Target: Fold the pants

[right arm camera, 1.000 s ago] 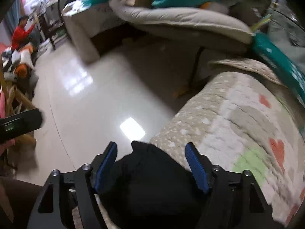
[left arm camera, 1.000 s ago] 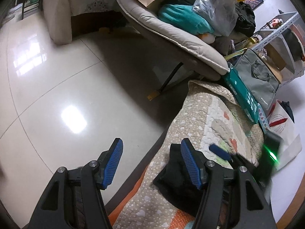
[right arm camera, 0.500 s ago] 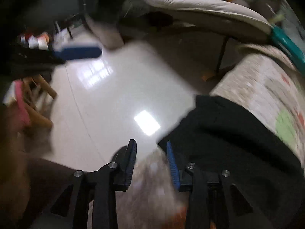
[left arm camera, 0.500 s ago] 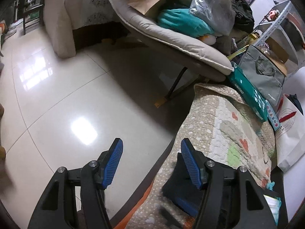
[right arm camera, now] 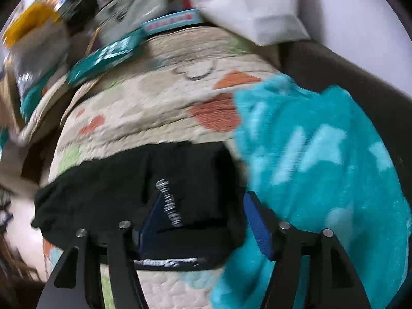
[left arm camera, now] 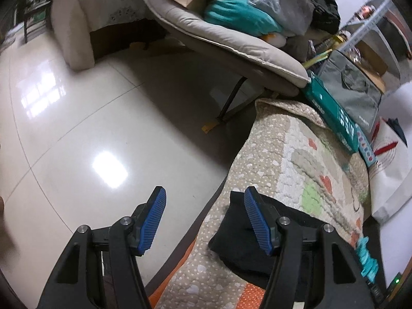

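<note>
Left view: the left gripper [left arm camera: 204, 221] is wide and holds nothing. One blue pad hangs over the shiny tile floor [left arm camera: 77, 128], the other over the pants [left arm camera: 231, 242]. The pants are black and soft, bunched in a lump at the near side edge of the quilt [left arm camera: 283, 154]. The quilt is bumpy, tan, with dots and hearts. The lump sits close to that edge, so a rough tug could slide it onto the floor.

Right view: this picture is blurry. The right gripper [right arm camera: 200, 221] hangs over the pants [right arm camera: 108, 193], and its jaws are opening. Black cloth lies between them, but they don't seem to pinch it. A fluffy teal blanket [right arm camera: 322, 167] touches the pants on the right. The right pad could grab that blanket by mistake.
</note>
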Tool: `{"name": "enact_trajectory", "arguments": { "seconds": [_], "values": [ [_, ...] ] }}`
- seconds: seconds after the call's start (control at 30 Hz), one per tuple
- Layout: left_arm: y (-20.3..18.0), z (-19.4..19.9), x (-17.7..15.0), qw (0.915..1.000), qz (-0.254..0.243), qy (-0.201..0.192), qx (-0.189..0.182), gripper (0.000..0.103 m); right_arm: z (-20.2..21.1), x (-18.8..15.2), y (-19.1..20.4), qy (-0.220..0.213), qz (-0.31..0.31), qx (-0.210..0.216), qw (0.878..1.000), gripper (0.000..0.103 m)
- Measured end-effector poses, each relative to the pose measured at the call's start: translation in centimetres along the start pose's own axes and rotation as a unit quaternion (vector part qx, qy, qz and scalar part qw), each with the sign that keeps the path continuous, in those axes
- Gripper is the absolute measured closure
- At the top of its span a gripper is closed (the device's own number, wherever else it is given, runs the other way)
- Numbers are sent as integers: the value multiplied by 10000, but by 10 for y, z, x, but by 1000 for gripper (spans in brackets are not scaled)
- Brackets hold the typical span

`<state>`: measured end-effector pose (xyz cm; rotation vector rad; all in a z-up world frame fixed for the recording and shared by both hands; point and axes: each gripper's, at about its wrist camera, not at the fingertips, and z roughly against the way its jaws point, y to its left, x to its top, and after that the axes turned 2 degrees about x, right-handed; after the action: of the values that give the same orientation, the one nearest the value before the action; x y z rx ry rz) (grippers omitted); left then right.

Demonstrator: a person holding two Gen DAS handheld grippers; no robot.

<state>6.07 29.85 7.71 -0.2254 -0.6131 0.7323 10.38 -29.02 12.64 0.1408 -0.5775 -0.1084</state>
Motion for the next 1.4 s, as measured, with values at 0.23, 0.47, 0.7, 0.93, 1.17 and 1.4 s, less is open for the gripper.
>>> {"name": "enact_trajectory", "arguments": {
  "seconds": [0.23, 0.47, 0.7, 0.93, 1.17, 1.4],
  "values": [
    [-8, -7, -2, 9997, -218, 47, 103, 40, -50, 0, 19, 360, 647, -139, 9972, 31],
    [-17, -11, -4, 9993, -328, 177, 51, 40, -32, -6, 33, 855, 414, 311, 9950, 93],
    [-21, -15, -8, 9988, -396, 297, -16, 40, -2, 0, -10, 1491, -329, 316, 9878, 94],
    [-12, -15, -7, 9988, -374, 314, 64, 40, -38, -15, -33, 1803, -719, -415, 9801, 87],
    [-15, -17, -8, 9984, -387, 402, -33, 40, -25, -12, 11, 1399, 431, -1056, 9836, 44],
    [-22, -14, -12, 9981, -434, 422, -150, 40, -13, -1, 101, 315, 2103, -844, 9735, 41]
  ]
}}
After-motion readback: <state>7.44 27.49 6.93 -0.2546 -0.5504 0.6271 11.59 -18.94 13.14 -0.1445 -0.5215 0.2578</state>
